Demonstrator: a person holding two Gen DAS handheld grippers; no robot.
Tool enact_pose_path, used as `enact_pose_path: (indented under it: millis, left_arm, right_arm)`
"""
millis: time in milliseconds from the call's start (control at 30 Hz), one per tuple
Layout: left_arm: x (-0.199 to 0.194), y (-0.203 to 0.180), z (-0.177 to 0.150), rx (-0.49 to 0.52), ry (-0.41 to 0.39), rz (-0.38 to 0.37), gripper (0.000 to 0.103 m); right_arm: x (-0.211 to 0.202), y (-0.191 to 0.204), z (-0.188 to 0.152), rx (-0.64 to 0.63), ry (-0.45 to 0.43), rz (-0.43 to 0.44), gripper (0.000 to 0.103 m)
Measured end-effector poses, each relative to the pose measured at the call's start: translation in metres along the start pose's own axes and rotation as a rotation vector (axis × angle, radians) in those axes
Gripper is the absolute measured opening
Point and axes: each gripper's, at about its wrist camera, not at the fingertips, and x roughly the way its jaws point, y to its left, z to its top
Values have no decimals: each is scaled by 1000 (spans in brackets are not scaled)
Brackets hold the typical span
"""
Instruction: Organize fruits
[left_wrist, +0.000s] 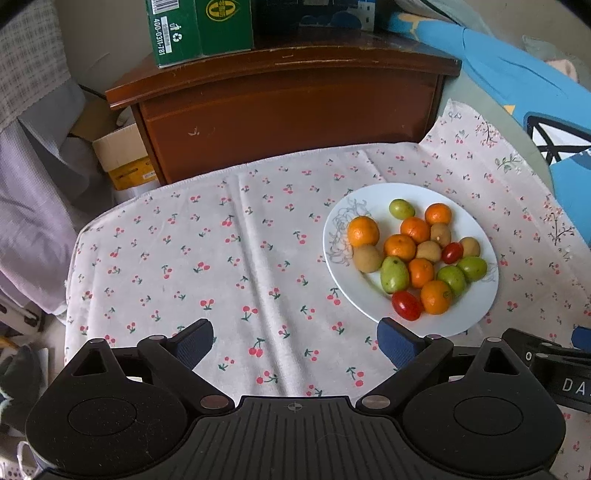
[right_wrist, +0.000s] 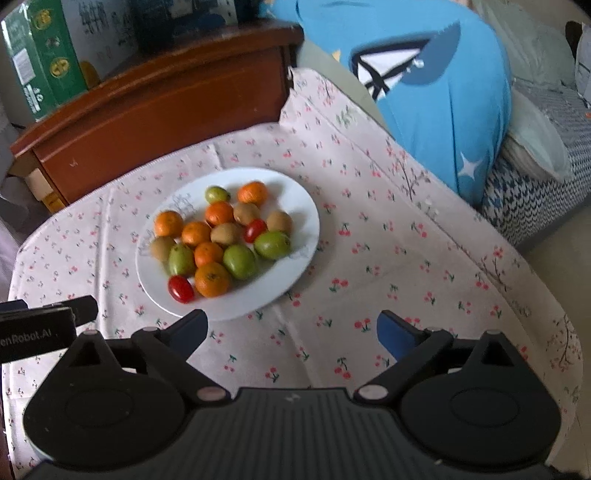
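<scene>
Cherry-print cloth (left_wrist: 229, 258) bears plate (right_wrist: 295, 206); nearest tomato (right_wrist: 181, 289) seemingly lies diagonally; both grippers (left_wrist: 295, 341) (right_wrist: 293, 332) released.

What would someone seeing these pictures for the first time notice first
A white plate heaped with fruit sits on the cherry-print cloth: oranges, green fruits, brown kiwis and red tomatoes. Behind the cloth stands a dark wooden cabinet with a green box on top. Both the left gripper and right gripper hover open and empty in the foreground.
</scene>
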Motion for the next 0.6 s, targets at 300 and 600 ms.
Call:
enact_pose_path:
  millis: [300, 600]
  left_arm:
    - [9, -7, 0, 23, 10, 42, 97]
    - [15, -10, 0, 22, 16, 54, 97]
  right_arm:
    - [6, -3, 1, 23, 8, -28, 98]
    - [12, -2, 3, 33, 8, -45, 98]
